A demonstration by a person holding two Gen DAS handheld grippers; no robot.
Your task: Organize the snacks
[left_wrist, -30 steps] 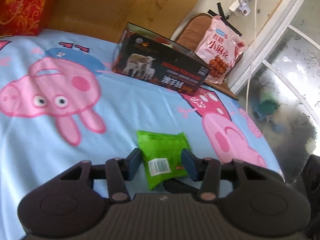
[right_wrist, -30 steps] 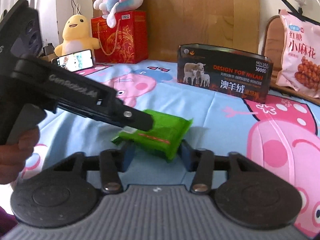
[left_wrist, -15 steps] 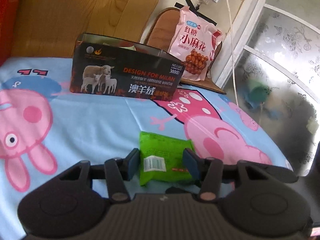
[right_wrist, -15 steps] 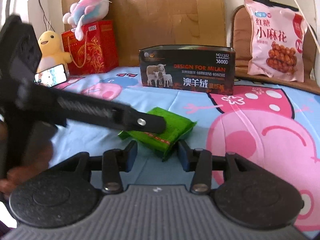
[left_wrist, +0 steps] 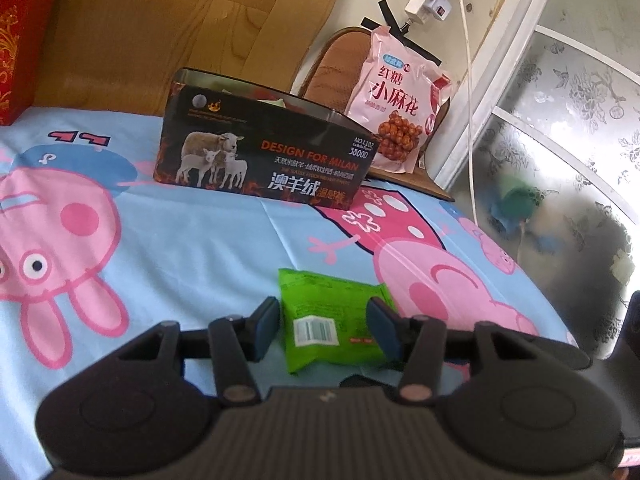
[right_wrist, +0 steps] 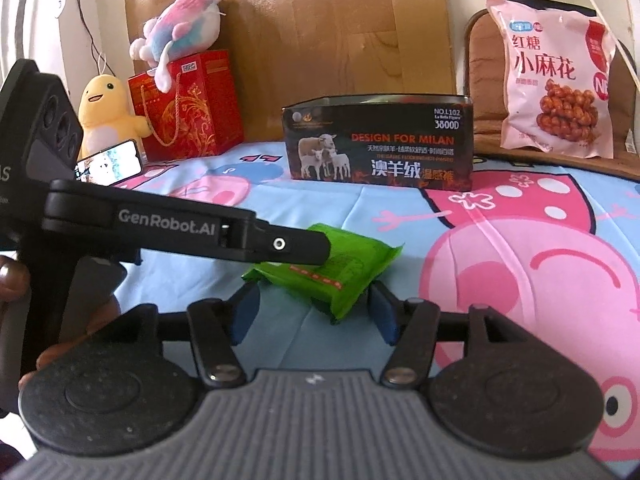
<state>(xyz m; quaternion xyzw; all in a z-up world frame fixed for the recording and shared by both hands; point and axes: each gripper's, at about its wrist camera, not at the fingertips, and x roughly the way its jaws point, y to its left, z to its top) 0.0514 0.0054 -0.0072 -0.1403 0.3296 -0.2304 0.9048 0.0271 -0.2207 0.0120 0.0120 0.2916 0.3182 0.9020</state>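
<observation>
A green snack packet (left_wrist: 332,316) is held between the blue pads of my left gripper (left_wrist: 324,328), slightly above the Peppa Pig sheet (left_wrist: 200,248). In the right wrist view the same packet (right_wrist: 336,264) hangs at the tip of the left gripper's finger (right_wrist: 304,246), tilted. My right gripper (right_wrist: 314,314) is open and empty, just below and before the packet. A black open-top box with sheep pictures (left_wrist: 264,160) stands farther back, also in the right wrist view (right_wrist: 380,148).
A pink snack bag (left_wrist: 400,108) leans on a brown chair behind the box. A red gift bag (right_wrist: 188,108), a yellow plush (right_wrist: 106,116), a phone (right_wrist: 108,162) and a pastel plush (right_wrist: 180,28) stand at the back left. A frosted window is at right.
The left gripper has carried the green packet and turned toward the black box, which is now nearer and more centred. The right gripper has followed close under the packet.
</observation>
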